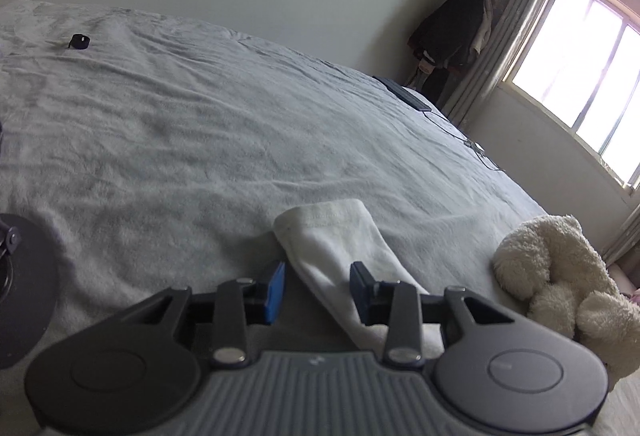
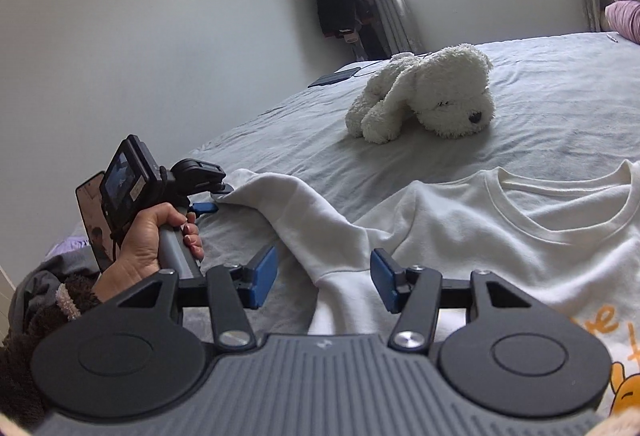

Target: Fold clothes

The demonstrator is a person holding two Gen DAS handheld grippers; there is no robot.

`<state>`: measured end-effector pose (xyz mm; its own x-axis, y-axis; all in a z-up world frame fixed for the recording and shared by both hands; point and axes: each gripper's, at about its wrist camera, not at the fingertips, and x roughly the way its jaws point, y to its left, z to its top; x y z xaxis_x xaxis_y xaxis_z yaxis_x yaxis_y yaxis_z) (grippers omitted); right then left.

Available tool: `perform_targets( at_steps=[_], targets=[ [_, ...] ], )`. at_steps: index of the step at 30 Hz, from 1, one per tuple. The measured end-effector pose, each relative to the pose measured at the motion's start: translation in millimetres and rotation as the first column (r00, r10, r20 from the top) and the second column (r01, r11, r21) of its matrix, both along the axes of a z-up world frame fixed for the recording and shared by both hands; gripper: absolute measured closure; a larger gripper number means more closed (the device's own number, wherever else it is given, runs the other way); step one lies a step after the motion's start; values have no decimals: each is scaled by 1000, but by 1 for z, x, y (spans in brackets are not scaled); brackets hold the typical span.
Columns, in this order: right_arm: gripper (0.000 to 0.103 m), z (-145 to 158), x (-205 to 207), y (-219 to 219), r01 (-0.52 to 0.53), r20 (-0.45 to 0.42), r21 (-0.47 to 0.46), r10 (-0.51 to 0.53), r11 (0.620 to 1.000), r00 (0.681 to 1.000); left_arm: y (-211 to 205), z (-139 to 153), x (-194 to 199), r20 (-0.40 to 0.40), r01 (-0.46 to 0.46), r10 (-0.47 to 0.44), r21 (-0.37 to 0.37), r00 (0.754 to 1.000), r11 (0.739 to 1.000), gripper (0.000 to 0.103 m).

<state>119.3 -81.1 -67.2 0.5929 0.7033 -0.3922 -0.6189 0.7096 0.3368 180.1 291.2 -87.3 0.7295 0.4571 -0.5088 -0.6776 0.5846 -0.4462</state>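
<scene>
Grey bedding: a rumpled sheet covers the bed (image 1: 208,123), which fills both views.
White sweatshirt: the sweatshirt (image 2: 520,236) lies flat on the bed, its round collar toward 1 o'clock in the right wrist view, with an orange cartoon print at 4 o'clock.
Sleeve: the sleeve (image 2: 304,211) runs out from the body toward 10 o'clock; in the left wrist view its cuffed end (image 1: 320,224) points toward 12 o'clock.
Plush dog: the cream plush dog (image 2: 424,91) lies on the sheet at 1 o'clock, well apart from the sweatshirt.
Right tool: the right tool (image 2: 324,280) has its blue pads spread, straddling the sleeve where it joins the body; the pads stand clear of the cloth.
Left tool: the left tool (image 1: 318,292), held by a hand (image 2: 152,240), is spread over the sleeve near the cuff, pads not pressing on it.
Small black object: a small black object (image 1: 79,41) sits far off on the sheet at 10 o'clock.
</scene>
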Motion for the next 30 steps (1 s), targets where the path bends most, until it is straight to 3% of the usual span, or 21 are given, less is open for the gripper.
perform_targets(
  at_steps=[2,6,10,14,17,20,21,22,24,27,30],
  targets=[
    [48,-4,-2,9,-10,6,-43,10,999,1000,7,-2,0,40,6,-5,-41,999,999,71],
    [49,-4,-10,36,-8,71,-179,21,984,997,16,-6,-3,63,0,7,-98,998,995,86],
    [52,5,-11,63,-24,127,-303,65,953,990,14,-6,-3,57,-1,6,-97,998,995,95],
    [60,6,2,94,-49,186,-443,145,895,972,12,-2,-3,51,-4,8,-89,999,996,96],
    [60,-3,13,115,-23,229,-544,175,839,957,13,3,-5,52,-5,9,-85,999,996,96],
    [76,-14,16,128,-30,239,-619,224,785,945,11,10,-9,57,-18,21,-62,998,998,97],
    [93,-16,16,130,-26,247,-636,235,771,940,11,12,-10,54,-27,30,-51,998,998,97],
    [95,-17,16,131,-19,256,-651,243,759,936,10,14,-11,48,-36,38,-38,998,999,97],
    [95,-10,18,126,-50,226,-624,242,780,944,9,18,-13,36,-57,57,-15,998,998,97],
    [95,9,30,109,-165,112,-502,253,849,961,10,24,-16,11,-105,105,18,994,994,97],
    [95,17,39,98,-257,15,-437,292,862,956,13,28,-21,0,-141,141,21,990,990,97]
  ],
)
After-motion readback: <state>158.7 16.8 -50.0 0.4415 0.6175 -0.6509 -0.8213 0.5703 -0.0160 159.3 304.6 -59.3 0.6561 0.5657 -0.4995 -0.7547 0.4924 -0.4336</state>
